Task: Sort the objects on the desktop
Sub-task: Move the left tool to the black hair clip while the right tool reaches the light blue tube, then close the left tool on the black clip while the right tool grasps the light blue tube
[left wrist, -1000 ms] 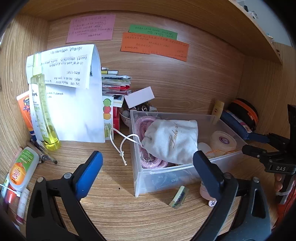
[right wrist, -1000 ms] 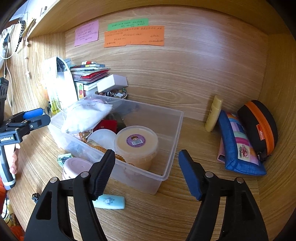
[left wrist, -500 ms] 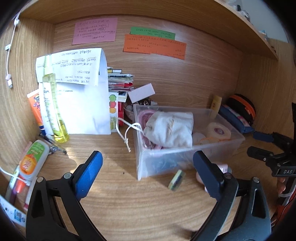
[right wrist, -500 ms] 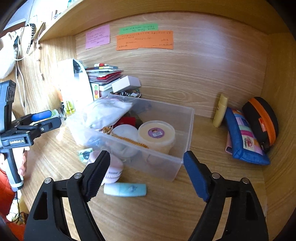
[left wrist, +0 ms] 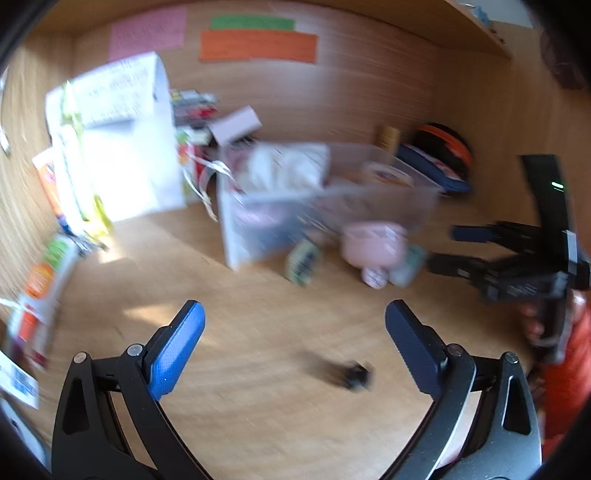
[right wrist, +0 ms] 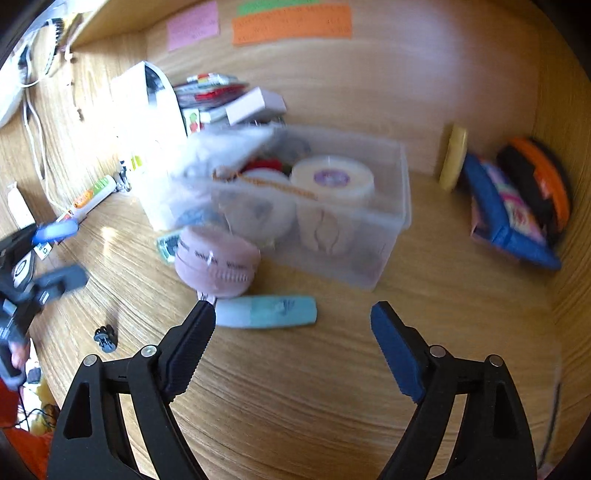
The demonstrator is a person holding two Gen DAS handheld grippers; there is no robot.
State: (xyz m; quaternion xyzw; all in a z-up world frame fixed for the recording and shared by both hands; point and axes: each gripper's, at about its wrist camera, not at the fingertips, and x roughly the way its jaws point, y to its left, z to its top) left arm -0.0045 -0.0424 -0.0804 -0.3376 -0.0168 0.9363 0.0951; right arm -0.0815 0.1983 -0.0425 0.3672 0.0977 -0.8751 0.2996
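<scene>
Wooden desk [right wrist: 295,387]; teal tube [right wrist: 266,312] lying crosswise (cap leftward), right claw [right wrist: 293,314] spread.

The worktop [right wrist: 332,387] is light brown with a wood grain pattern. The storage box [right wrist: 391,206] is clear plastic. The round case [right wrist: 216,264] is dusty pink, and the tube [right wrist: 266,312] is pale turquoise and white. The pouch [right wrist: 506,218] is blue with multicoloured stripes. The notes [right wrist: 291,24] are orange, green and pink.

Tub [right wrist: 332,181] in bin [right wrist: 388,229]; round case [right wrist: 218,266], tube [right wrist: 266,312] before bin; pouches [right wrist: 509,214] right.
</scene>
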